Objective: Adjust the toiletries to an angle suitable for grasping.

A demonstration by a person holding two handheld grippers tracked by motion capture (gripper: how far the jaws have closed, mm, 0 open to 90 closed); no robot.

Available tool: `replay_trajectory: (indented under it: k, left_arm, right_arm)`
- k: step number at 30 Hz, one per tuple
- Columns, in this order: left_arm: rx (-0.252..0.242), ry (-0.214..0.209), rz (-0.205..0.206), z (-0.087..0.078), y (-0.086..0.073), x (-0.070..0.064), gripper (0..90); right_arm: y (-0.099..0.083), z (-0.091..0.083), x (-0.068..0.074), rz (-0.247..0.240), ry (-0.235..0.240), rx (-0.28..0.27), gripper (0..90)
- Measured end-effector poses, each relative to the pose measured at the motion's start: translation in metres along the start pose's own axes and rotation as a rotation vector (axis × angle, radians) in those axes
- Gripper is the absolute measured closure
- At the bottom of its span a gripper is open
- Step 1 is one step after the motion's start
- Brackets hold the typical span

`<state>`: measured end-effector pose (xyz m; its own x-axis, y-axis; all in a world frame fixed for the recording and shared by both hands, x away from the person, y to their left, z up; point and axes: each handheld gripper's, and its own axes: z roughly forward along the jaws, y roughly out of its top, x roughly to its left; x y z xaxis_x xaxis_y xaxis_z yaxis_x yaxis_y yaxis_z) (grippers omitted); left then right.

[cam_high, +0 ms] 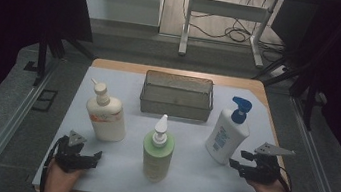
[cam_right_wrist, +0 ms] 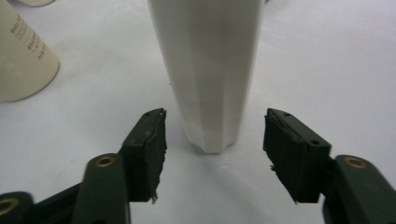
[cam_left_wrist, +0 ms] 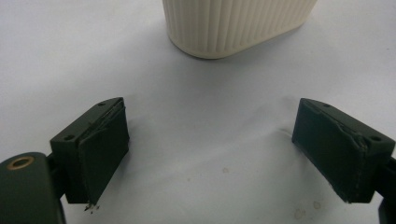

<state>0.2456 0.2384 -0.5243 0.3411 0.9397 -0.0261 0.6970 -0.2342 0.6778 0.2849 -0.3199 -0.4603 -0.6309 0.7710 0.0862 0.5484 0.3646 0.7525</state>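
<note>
In the high view three pump bottles stand upright on the white mat in front of the wire basket (cam_high: 176,96), which holds nothing, so the work looks barely begun: the cream bottle (cam_high: 106,115) at left, the green bottle (cam_high: 157,151) in the middle, the blue-capped bottle (cam_high: 228,133) at right, with the left gripper (cam_high: 91,158) and right gripper (cam_high: 234,164) low near the front edge. In the left gripper view the jaws stand wide apart on bare mat, the cream bottle's ribbed base (cam_left_wrist: 236,25) ahead and untouched. In the right gripper view the jaws gape on either side of the blue-capped bottle's white body (cam_right_wrist: 208,74), near but not clamped, so a grasp and every placement seem still to come.
</note>
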Motion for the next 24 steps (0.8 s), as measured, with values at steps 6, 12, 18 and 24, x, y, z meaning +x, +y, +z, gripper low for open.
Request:
replay_trajectory:
  k: [6, 12, 18, 24]
  left_arm:
    - [0.000, 0.000, 0.000, 0.000, 0.000, 0.000, 10.6]
    - [-0.001, 0.000, 0.000, 0.000, 0.000, 0.000, 10.6]
    - [0.000, 0.000, 0.001, 0.000, 0.000, 0.000, 10.6]
    - [0.000, 0.000, 0.002, 0.000, 0.000, 0.000, 10.6]
  right_arm:
    - [0.008, -0.002, 0.002, -0.007, -0.007, -0.025, 23.7]
    - [0.017, -0.003, 0.002, -0.013, -0.008, -0.050, 17.0]
    - [0.028, -0.004, 0.004, -0.036, -0.009, -0.065, 14.6]
    - [0.040, -0.004, 0.005, -0.050, -0.015, -0.086, 13.9]
